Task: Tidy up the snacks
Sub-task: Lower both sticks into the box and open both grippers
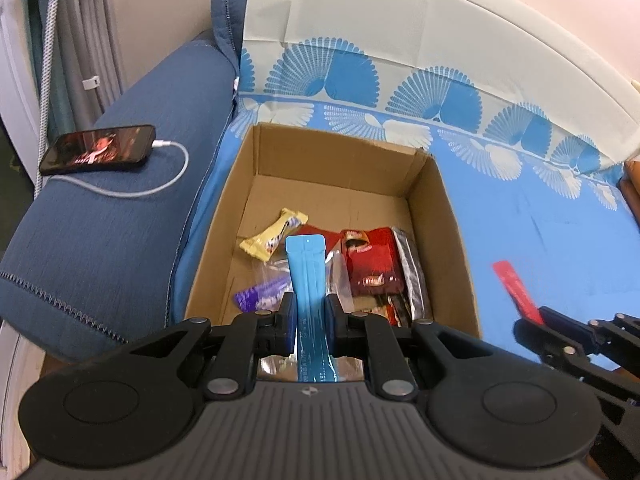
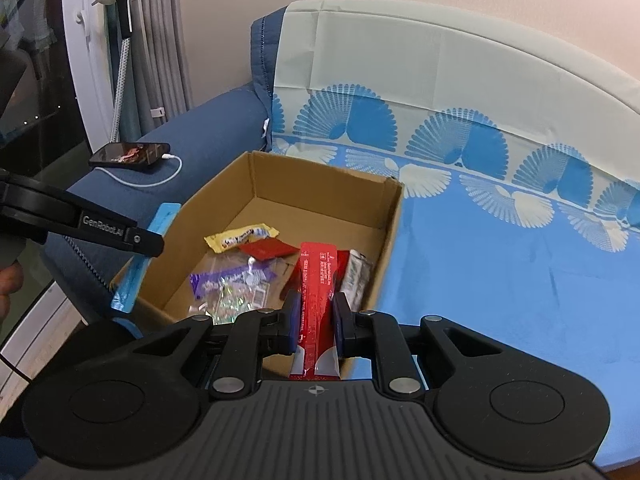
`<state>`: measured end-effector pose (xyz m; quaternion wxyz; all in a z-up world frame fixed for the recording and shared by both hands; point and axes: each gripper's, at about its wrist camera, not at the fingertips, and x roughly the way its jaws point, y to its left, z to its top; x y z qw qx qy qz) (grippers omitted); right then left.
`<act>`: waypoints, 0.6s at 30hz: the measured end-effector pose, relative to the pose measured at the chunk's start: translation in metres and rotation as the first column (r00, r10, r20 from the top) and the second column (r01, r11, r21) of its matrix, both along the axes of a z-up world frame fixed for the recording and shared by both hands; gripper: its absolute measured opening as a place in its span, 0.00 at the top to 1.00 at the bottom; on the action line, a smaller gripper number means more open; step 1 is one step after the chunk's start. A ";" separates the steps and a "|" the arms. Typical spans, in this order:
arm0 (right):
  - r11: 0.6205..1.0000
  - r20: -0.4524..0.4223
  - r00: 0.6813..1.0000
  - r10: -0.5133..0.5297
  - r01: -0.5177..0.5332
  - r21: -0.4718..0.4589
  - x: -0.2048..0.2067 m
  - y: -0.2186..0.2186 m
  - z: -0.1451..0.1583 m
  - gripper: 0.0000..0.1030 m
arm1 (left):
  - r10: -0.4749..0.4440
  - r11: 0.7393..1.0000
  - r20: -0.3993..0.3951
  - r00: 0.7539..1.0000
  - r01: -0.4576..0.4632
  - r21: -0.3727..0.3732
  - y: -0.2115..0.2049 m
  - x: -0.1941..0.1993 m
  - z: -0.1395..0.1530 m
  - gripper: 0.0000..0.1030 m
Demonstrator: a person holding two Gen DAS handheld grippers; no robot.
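The left gripper is clamped on a blue stick whose long axis runs straight ahead, its far tip over the near part of the open box on the sofa, where other snacks already lie. The right gripper grips a red stick the same way, pointing into the box's near right corner. Both sticks look about equally close to the box, so I judge either could be dropped in next by opening over the box floor

Blue-sheeted sofa seat, cardboard box on it
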<state>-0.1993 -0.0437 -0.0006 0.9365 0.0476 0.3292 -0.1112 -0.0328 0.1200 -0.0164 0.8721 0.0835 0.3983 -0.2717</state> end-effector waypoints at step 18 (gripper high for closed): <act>0.998 -0.038 0.999 0.002 0.000 0.062 0.086 -0.031 -0.033 0.82 | -0.014 0.997 -0.049 0.999 0.018 0.073 -0.051 0.072 -0.040 0.84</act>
